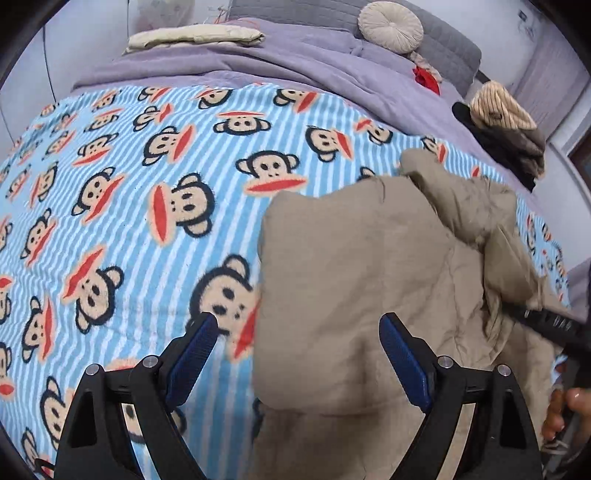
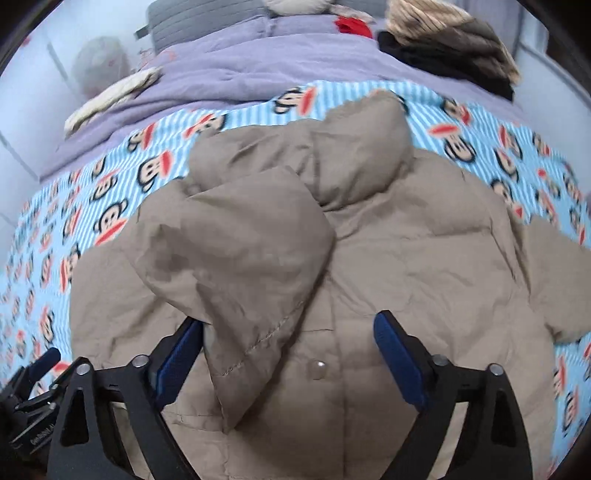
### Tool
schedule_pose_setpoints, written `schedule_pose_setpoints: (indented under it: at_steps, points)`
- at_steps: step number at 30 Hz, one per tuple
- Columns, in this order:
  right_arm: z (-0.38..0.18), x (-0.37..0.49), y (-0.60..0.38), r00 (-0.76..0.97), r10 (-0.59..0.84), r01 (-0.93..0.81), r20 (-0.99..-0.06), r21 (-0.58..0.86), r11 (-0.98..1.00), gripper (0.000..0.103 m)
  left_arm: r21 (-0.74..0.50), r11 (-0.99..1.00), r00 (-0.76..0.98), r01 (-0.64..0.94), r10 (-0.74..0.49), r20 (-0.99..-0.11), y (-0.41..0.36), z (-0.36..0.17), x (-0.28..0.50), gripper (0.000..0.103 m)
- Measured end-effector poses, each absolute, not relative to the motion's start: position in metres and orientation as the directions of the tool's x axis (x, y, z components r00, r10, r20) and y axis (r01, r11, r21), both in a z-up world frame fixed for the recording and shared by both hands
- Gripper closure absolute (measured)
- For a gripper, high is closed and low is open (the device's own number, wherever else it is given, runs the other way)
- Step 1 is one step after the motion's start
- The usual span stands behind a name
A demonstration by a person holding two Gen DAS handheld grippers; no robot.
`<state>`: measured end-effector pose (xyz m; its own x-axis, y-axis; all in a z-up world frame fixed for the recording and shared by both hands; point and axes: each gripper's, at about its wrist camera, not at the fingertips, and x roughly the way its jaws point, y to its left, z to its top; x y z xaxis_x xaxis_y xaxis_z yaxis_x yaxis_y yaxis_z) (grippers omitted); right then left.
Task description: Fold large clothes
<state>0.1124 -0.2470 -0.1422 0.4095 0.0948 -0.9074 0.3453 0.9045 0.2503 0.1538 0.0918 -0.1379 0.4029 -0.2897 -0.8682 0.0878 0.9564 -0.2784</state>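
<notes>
Jaws apart on both my grippers, left gripper [image 1: 297,345] over jacket's edge, right gripper [image 2: 288,345] over folded-in sleeve [image 2: 236,258]. Tan puffer jacket [image 2: 406,258] lies spread on monkey-print blanket [image 1: 129,221]. Step: tucking sleeves. Next, likely: far sleeve needs pinching, folding inward.

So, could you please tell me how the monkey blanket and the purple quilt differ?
The monkey blanket is blue-and-white striped with monkey faces; the purple quilt is plain. The blanket lies nearer, with the tan jacket on it; the quilt lies behind, bearing a round cushion and folded cream cloth. The blanket looks flat, the quilt rumpled. Both cover the bed.
</notes>
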Motion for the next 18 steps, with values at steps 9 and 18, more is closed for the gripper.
schedule_pose_setpoints:
  at_steps: [9, 18]
  points:
    - [-0.194, 0.077, -0.306, 0.386, 0.291, 0.458, -0.875, 0.456, 0.763, 0.099, -0.693, 0.713, 0.199, -0.11, -0.667, -0.718, 0.124, -0.216, 0.229, 0.036]
    - [-0.2, 0.06, -0.306, 0.394, 0.298, 0.5, -0.869, 0.475, 0.724, 0.1, -0.273, 0.91, 0.392, 0.313, -0.386, -0.835, 0.046, -0.141, 0.195, 0.086]
